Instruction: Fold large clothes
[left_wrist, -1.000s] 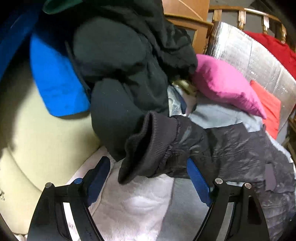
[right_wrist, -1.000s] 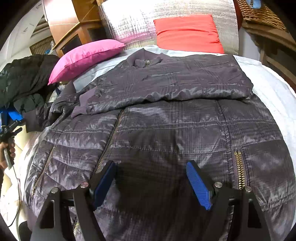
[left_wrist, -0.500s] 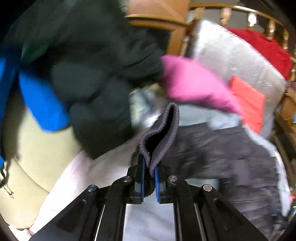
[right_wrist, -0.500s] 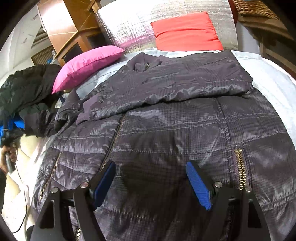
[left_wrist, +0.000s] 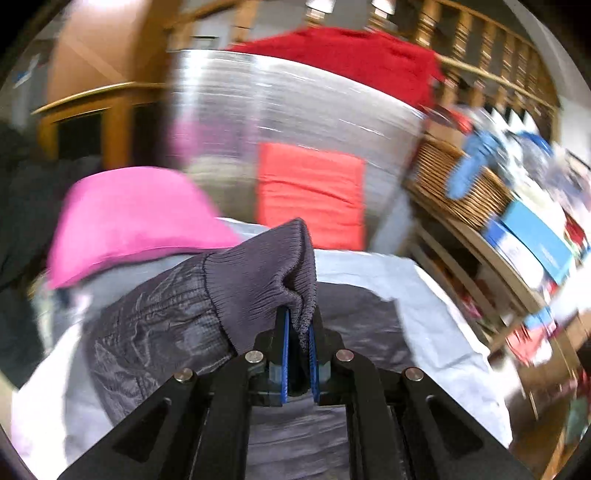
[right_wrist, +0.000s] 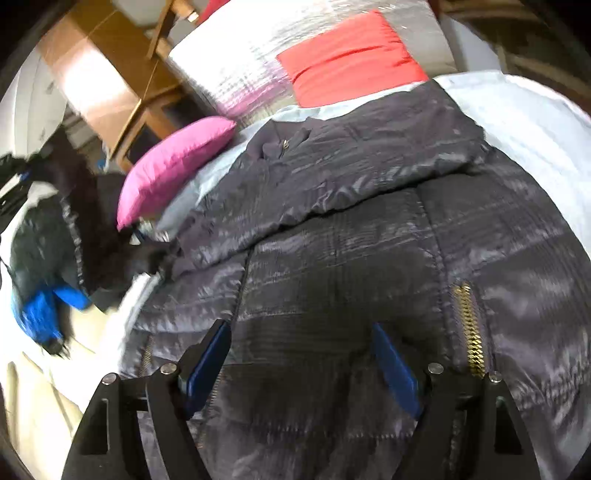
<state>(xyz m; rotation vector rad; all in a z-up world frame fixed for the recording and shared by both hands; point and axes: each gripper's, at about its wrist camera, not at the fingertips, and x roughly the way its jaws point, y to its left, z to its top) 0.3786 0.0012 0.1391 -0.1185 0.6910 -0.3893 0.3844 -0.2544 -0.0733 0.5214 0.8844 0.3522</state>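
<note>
The left gripper (left_wrist: 298, 325) is clamped tight, its blue pads (left_wrist: 284, 354) pinching the ribbed cuff (left_wrist: 266, 273) and holding it raised. The right gripper (right_wrist: 301, 360) hangs with its blue pads (right_wrist: 393, 363) spread wide apart, gripping nothing, low over the jacket (right_wrist: 369, 236).

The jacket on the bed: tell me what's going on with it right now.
A person with a handheld gripper in each hand is folding a dark grey puffer jacket spread on the bed. The left gripper is shut on the ribbed sleeve cuff and holds that sleeve lifted above the jacket, facing the pink pillow and red cushion. The right gripper is open, its fingers spread over the jacket's lower front near a gold pocket zipper, gripping nothing.
</note>
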